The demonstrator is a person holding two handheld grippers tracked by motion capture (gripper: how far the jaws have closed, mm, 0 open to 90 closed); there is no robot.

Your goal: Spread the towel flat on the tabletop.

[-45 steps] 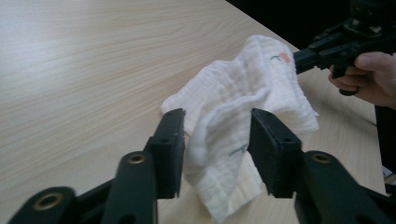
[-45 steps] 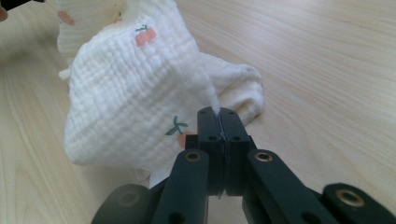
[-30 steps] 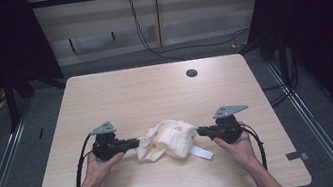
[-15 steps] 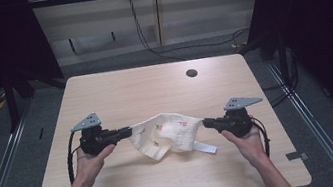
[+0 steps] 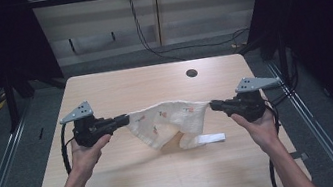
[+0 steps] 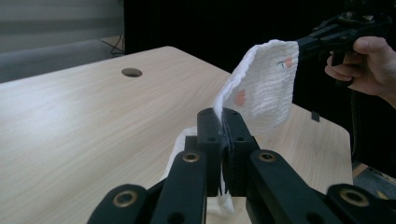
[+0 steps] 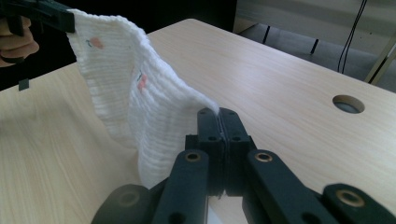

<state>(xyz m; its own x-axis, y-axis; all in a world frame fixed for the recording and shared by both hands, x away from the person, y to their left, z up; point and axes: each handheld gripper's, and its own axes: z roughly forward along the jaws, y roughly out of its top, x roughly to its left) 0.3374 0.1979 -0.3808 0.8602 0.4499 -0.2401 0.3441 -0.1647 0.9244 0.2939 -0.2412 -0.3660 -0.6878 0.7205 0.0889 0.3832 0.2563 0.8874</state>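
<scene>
A white knitted cloth (image 5: 169, 123) with small orange marks hangs stretched above the wooden table (image 5: 103, 88). My left gripper (image 5: 124, 119) is shut on its left corner, and my right gripper (image 5: 213, 105) is shut on its right corner. The cloth's lower part sags toward the table, with a white label strip (image 5: 211, 139) trailing at the lower right. In the left gripper view the cloth (image 6: 261, 88) rises from my closed jaws (image 6: 223, 116) to the other gripper (image 6: 327, 37). In the right gripper view the cloth (image 7: 135, 93) runs from my jaws (image 7: 218, 116) up to the far gripper (image 7: 46, 14).
A round cable hole (image 5: 191, 73) lies in the table near its far edge. Dark curtains flank both sides and metal floor rails run along the table. Cables hang on the back wall.
Both grippers have moved apart and lifted, pulling the bunched cloth out into a stretched span above the table.
</scene>
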